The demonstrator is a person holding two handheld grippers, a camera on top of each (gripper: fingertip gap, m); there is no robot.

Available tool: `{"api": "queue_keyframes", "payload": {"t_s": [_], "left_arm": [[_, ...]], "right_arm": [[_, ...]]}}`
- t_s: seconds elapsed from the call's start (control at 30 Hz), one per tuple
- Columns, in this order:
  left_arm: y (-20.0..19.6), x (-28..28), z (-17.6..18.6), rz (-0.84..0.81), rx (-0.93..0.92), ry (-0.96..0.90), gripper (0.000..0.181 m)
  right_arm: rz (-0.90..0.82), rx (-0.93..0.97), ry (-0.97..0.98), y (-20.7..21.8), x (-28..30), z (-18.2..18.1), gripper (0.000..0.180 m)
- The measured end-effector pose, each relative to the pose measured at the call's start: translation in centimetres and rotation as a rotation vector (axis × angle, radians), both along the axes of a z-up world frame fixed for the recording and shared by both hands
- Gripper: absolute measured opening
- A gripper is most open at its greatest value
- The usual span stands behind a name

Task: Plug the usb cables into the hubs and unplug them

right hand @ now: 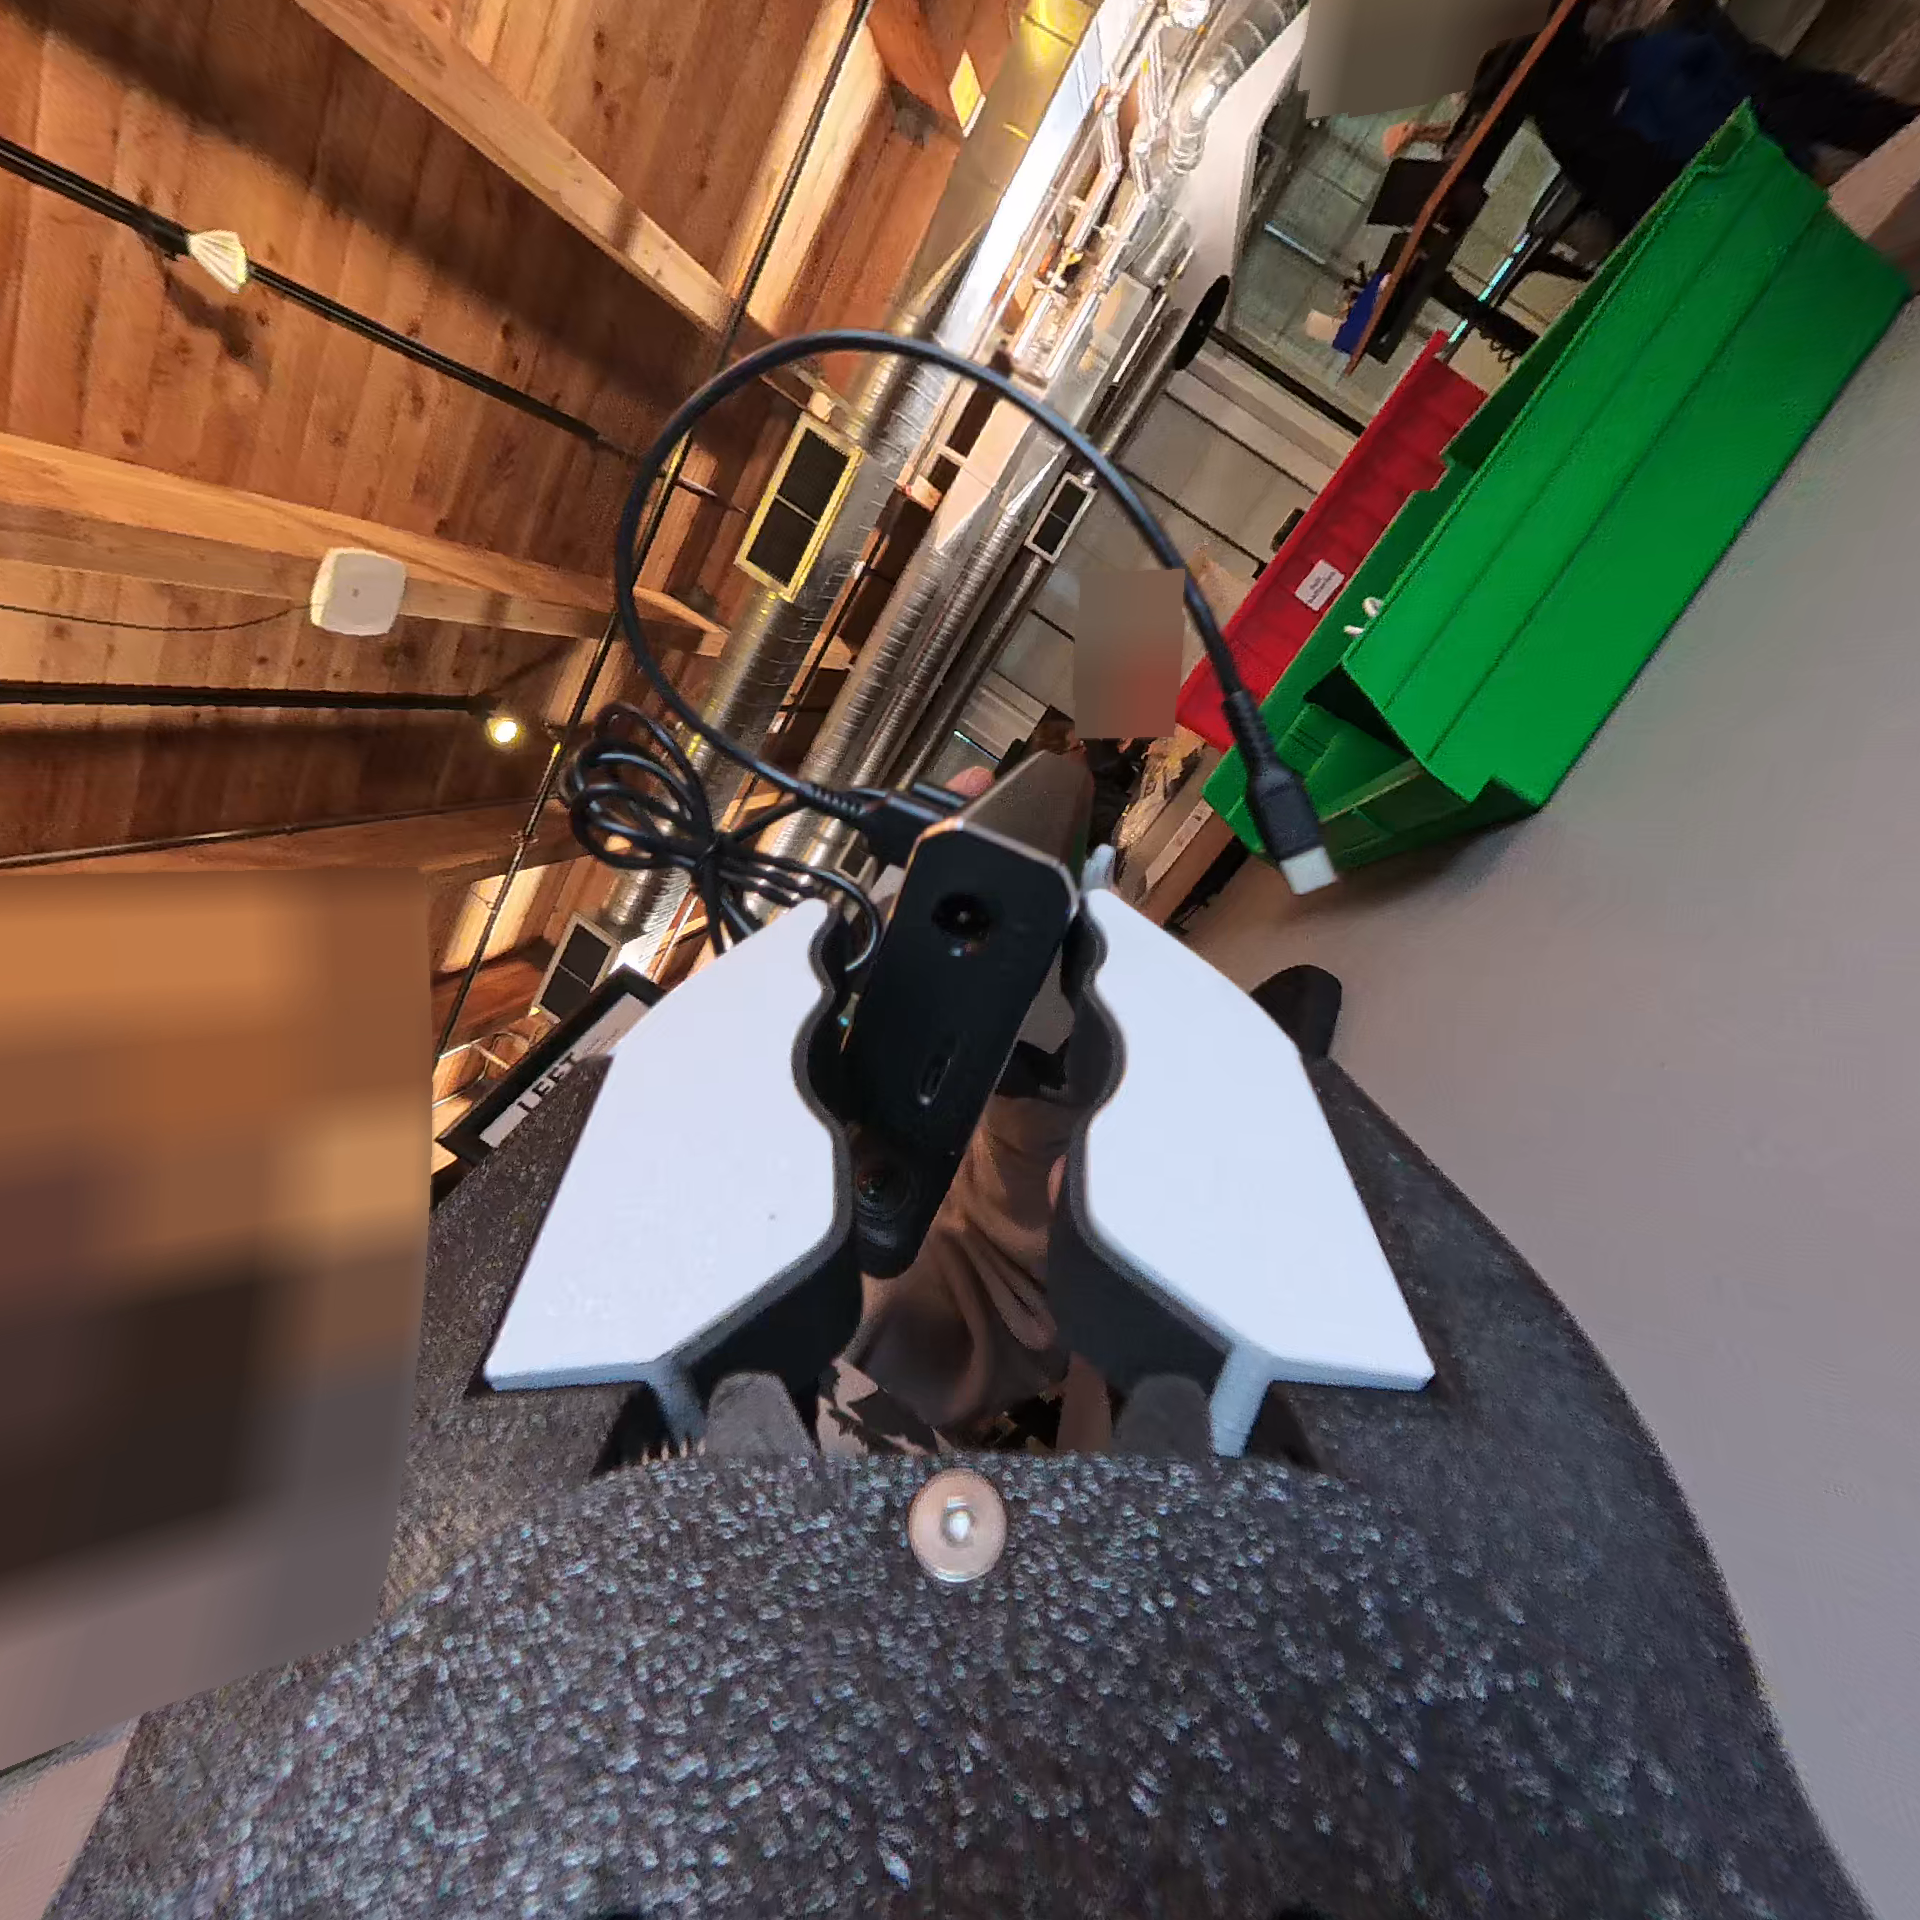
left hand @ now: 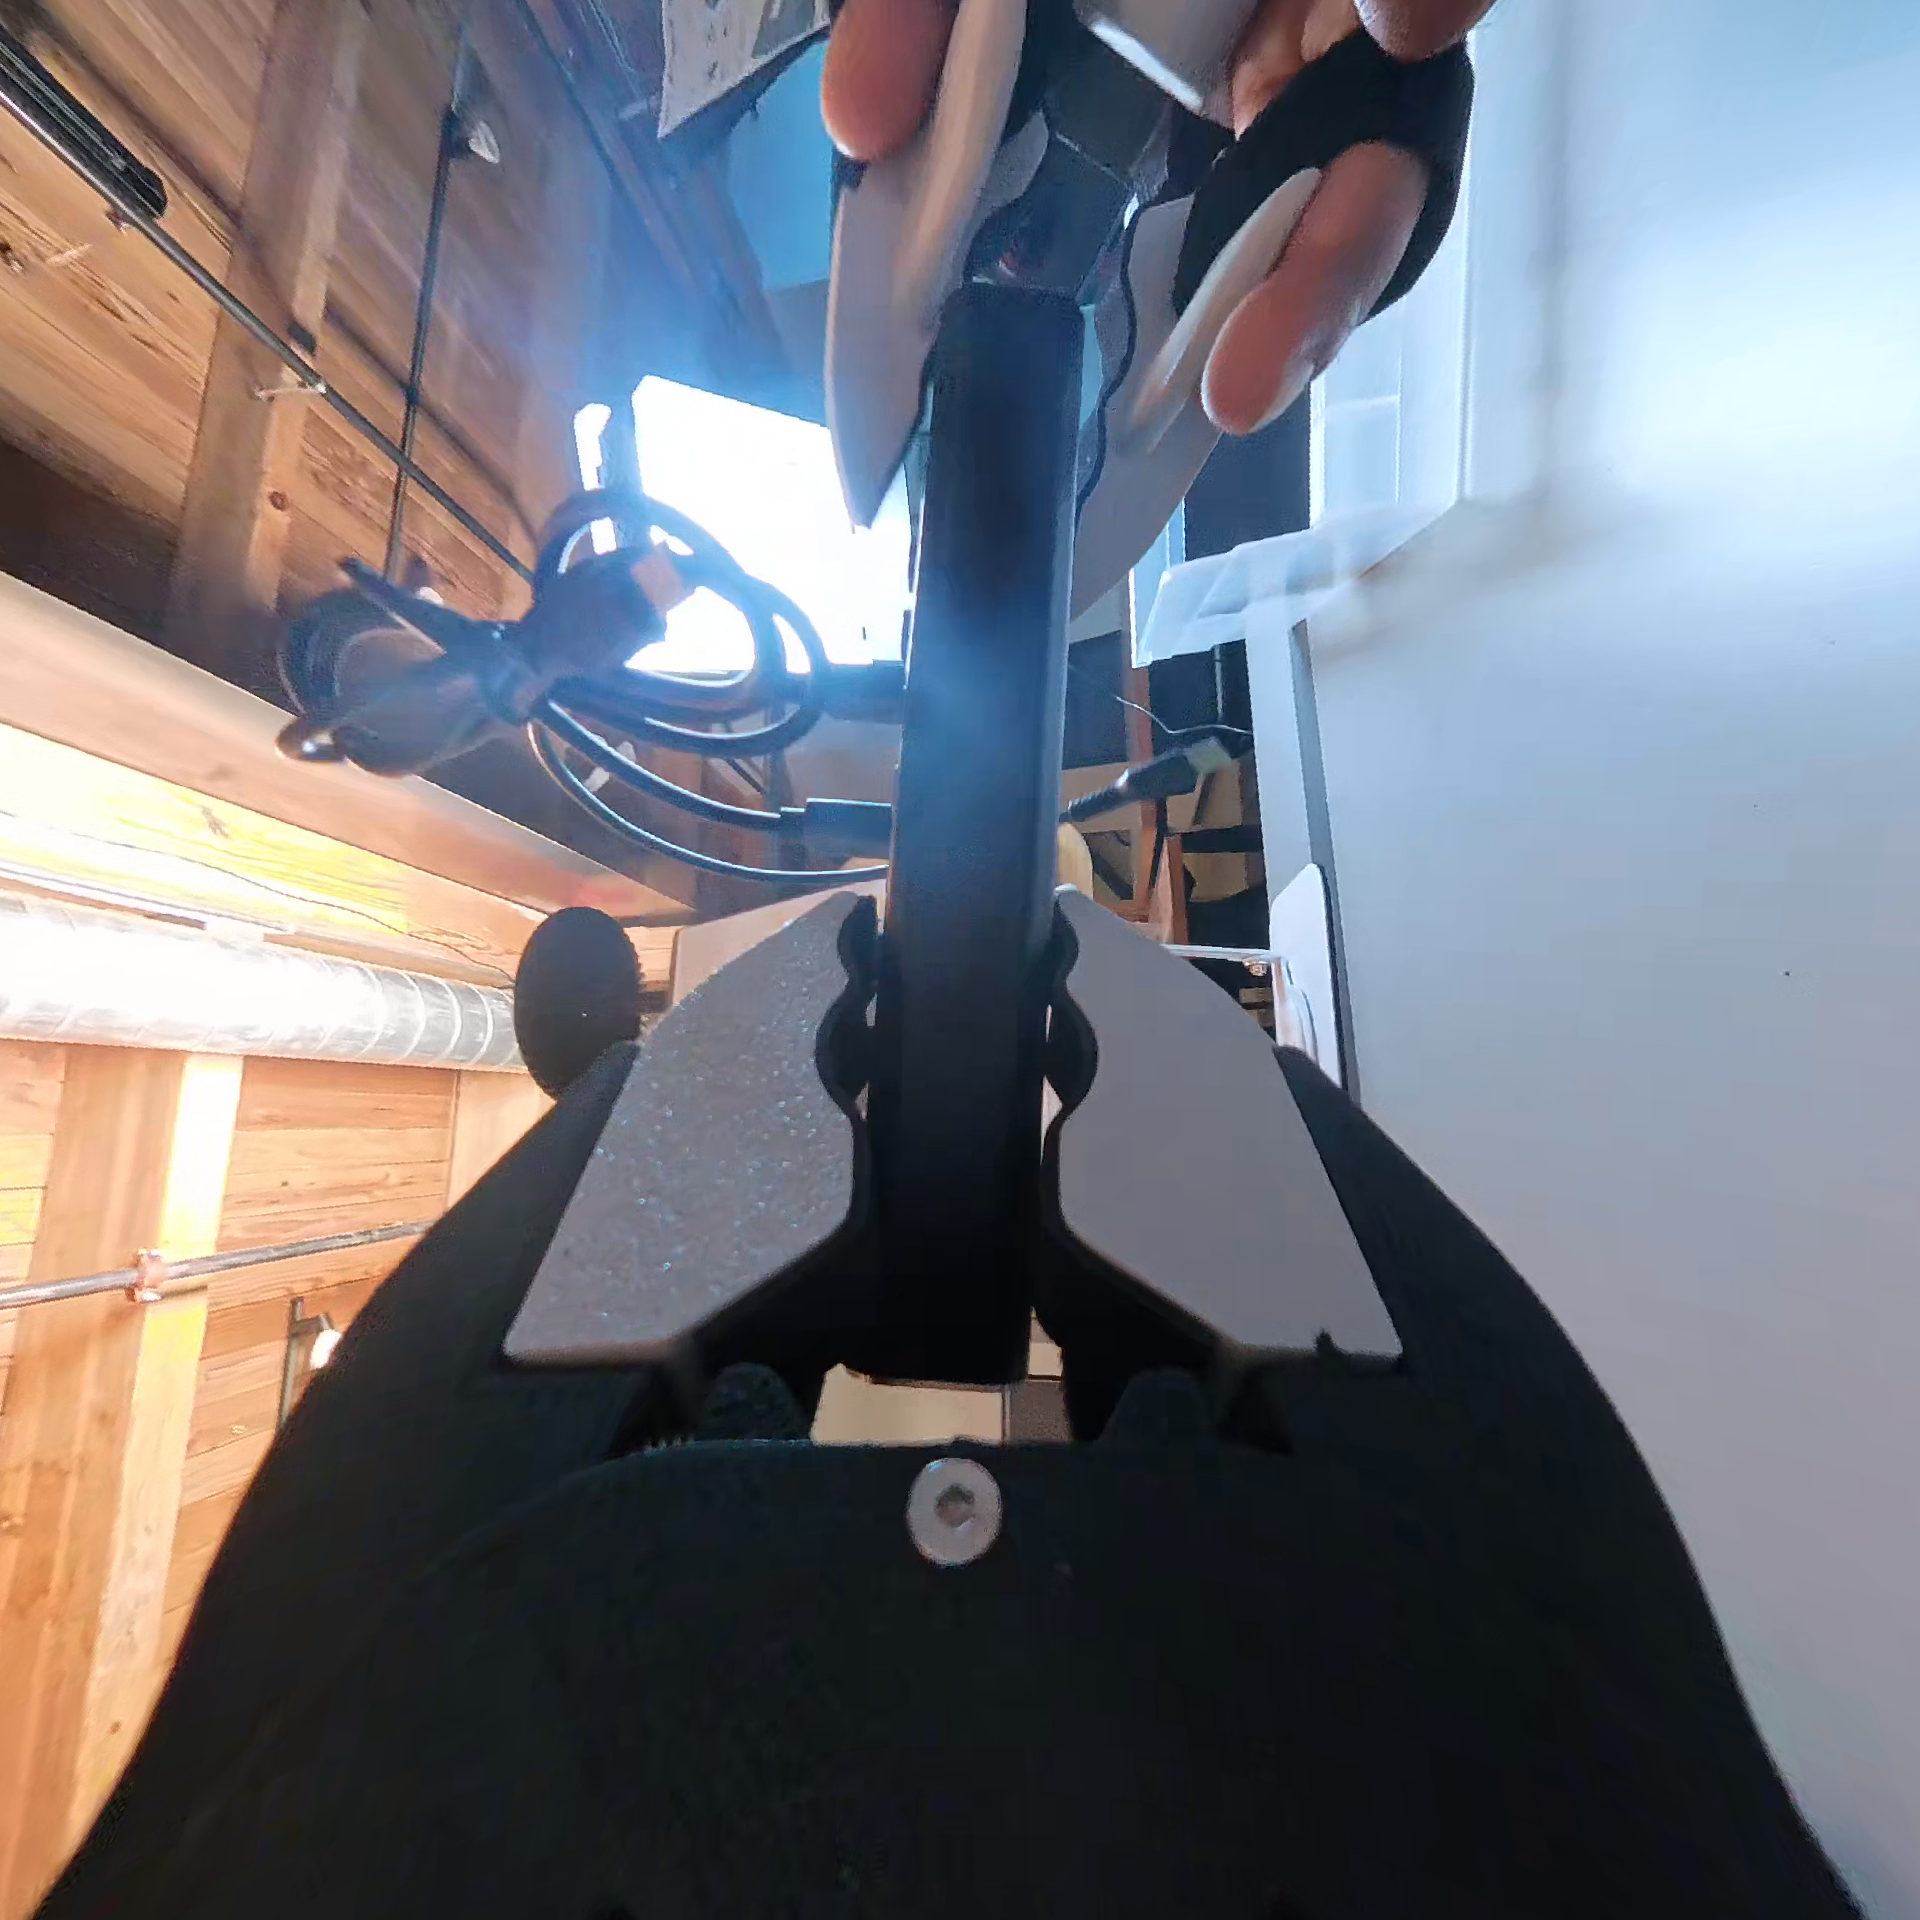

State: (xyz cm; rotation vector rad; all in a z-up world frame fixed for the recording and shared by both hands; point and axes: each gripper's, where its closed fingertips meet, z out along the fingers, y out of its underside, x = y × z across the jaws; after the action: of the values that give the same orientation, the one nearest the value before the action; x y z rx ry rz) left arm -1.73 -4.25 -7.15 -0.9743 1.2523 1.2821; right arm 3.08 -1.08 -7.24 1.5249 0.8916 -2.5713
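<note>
The hub [left hand: 982, 831] is a long, flat black bar w/ smooth sides. It sits up in the air between both grippers, one at each end. In the left wrist view it runs straight up the middle of the pic. The left gripper [left hand: 966, 997] pinches its near end. The pads are pale grey, grainy plates w/ wavy black rubber edges, pressed on the hub's 2 sides.

Far end of the hub: the right gripper [left hand: 1023, 343] grips it too. Bare fingers [left hand: 1278, 343] and a black strap wrap round that gripper.

In the right wrist view the hub's [right hand: 961, 1003] end face shows, w/ rounded corners, a round hole and a small slot. The right gripper [right hand: 956, 997] squeezes it between white plates. Its body is rough, speckled dark grey w/ a shiny screw.

Thin black cables [left hand: 665, 665] hang off the hub's left side, tangled in loops. One cable [right hand: 831, 436] curves in a big arch, its silver-tipped plug [right hand: 1294, 821] hanging free, not plugged in. Its other end meets the hub's side.

Around: wood plank ceiling [right hand: 312, 208] w/ beams, ribbed silver ducts [right hand: 935, 540], green bins [right hand: 1621, 499] and a red bin [right hand: 1351, 520] on a plain grey table [right hand: 1662, 1143].
</note>
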Motion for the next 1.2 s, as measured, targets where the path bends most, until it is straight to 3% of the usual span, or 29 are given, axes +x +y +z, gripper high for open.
{"api": "queue_keyframes", "payload": {"t_s": [0.23, 0.37, 0.5, 0.6, 0.7, 0.87, 0.93, 1.07, 1.2], "left_arm": [[0.3, -0.1, -0.5, -0.012, -0.011, -0.016, 0.034], [0.1, -0.8, 0.8, -0.069, 0.016, -0.197, 0.054], [-0.5, -1.6, 2.7, -0.165, 0.000, -0.490, 0.060], [0.2, -1.8, 2.0, -0.196, -0.052, -0.625, 0.062], [0.3, -1.9, 1.7, -0.186, -0.060, -0.596, 0.062], [0.0, -3.3, 1.4, -0.036, -0.011, -0.340, 0.053], [0.3, -4.1, 0.3, -0.032, -0.085, -0.413, 0.048], [1.4, -1.9, -5.5, -0.185, -0.533, -0.854, 0.063], [1.8, 1.6, -6.2, -0.310, -0.559, -0.944, 0.069]], "right_arm": [[0.006, 0.019, -0.039, 0.1, 0.1, -1.1, 0.032], [-0.031, 0.013, 0.014, 0.2, 0.3, -0.6, 0.031], [-0.049, -0.021, 0.089, 1.2, 1.3, 1.0, 0.030], [-0.068, -0.021, 0.066, 1.5, 1.2, 0.7, 0.030], [-0.058, -0.030, 0.049, 1.7, 1.2, 0.3, 0.030], [-0.099, -0.002, 0.089, 2.9, 2.0, 1.5, 0.029], [-0.116, -0.009, 0.104, 3.9, 2.6, 1.9, 0.028], [-0.150, 0.025, 0.109, 4.1, 2.9, 2.1, 0.029], [-0.135, -0.005, 0.166, 4.0, 3.5, 3.3, 0.028]]}}
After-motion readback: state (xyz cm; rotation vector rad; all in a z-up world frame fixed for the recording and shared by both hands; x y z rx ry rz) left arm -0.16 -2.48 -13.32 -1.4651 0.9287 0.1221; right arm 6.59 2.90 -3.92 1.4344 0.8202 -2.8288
